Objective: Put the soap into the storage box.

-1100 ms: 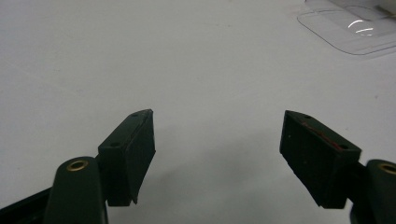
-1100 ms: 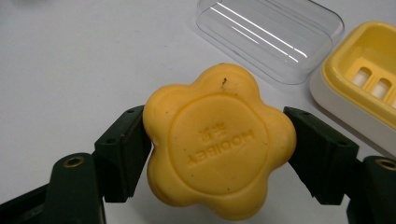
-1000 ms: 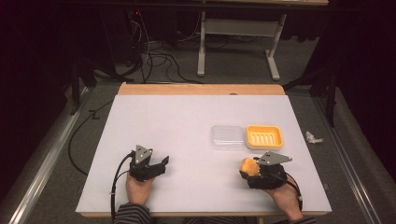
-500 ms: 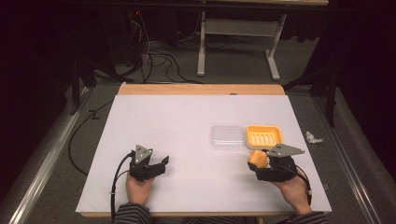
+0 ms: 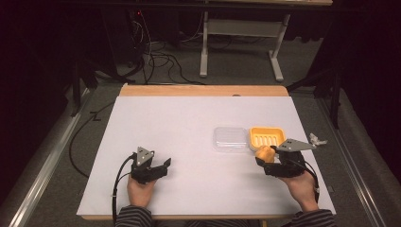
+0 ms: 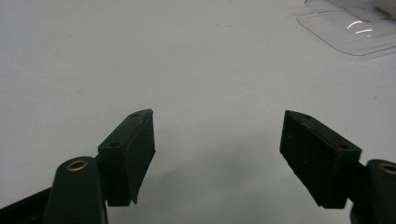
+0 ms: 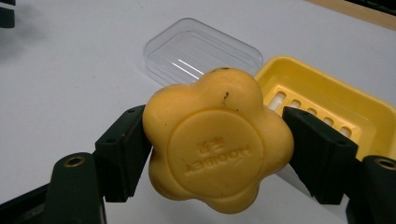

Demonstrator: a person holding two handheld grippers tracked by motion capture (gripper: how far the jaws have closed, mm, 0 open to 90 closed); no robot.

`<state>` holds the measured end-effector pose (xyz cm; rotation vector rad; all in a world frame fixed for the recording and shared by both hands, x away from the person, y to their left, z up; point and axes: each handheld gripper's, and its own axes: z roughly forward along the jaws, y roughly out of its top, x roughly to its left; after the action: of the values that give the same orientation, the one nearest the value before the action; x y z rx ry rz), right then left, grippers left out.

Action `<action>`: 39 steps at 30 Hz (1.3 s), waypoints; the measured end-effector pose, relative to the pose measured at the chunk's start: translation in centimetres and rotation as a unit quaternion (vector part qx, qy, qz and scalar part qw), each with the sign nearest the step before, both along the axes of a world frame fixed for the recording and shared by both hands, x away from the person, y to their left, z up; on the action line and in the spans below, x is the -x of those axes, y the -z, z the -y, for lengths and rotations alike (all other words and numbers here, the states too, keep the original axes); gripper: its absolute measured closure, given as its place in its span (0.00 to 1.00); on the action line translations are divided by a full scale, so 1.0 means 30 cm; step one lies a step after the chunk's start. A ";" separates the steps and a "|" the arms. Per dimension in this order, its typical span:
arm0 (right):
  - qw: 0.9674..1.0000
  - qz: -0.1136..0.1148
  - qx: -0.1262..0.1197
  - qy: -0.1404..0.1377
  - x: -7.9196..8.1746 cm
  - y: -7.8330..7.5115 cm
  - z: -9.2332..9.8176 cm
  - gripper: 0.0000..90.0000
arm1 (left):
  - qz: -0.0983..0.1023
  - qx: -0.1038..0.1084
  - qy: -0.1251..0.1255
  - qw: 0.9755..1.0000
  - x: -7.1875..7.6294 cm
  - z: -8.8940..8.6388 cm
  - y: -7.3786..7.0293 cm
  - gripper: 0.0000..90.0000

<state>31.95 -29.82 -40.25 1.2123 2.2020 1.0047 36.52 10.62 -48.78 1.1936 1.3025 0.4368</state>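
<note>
A yellow flower-shaped soap (image 7: 217, 140) sits clamped between the black jaws of my right gripper (image 7: 217, 149), held off the white table. From above, that soap (image 5: 264, 153) and right gripper (image 5: 265, 158) hang just in front of the yellow soap dish (image 5: 266, 137). The dish (image 7: 336, 100) has a slotted floor and lies behind the soap. Its clear plastic lid (image 7: 201, 51) lies flat to its left, the lid (image 5: 230, 138) touching the dish's side. My left gripper (image 5: 163, 165) rests open at the table's front left, jaws (image 6: 217, 154) wide with nothing between them.
The white table top (image 5: 189, 123) has a wooden strip (image 5: 203, 90) along its far edge. A small pale scrap (image 5: 317, 139) lies at the table's right edge. Cables and a desk frame (image 5: 236, 28) stand on the dark floor beyond.
My right gripper has carried the soap up and away from me, toward the yellow dish. The left gripper has stayed where it was.
</note>
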 end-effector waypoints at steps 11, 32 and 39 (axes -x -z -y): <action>1.000 0.010 -0.004 0.013 -0.021 -0.037 0.025 0.31 | -0.001 -0.003 -0.002 1.000 -0.002 0.000 0.001 0.30; 0.998 0.000 -0.018 0.056 -0.112 -0.067 0.083 0.31 | 0.000 -0.001 -0.002 1.000 -0.001 0.001 0.001 0.30; 0.997 -0.006 -0.021 0.068 -0.151 -0.058 0.096 0.31 | 0.000 -0.003 0.000 1.000 0.000 0.001 0.001 0.30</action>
<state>36.47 -32.71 -38.52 1.3696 2.0856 0.9960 36.53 10.60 -48.81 1.1986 1.3021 0.4422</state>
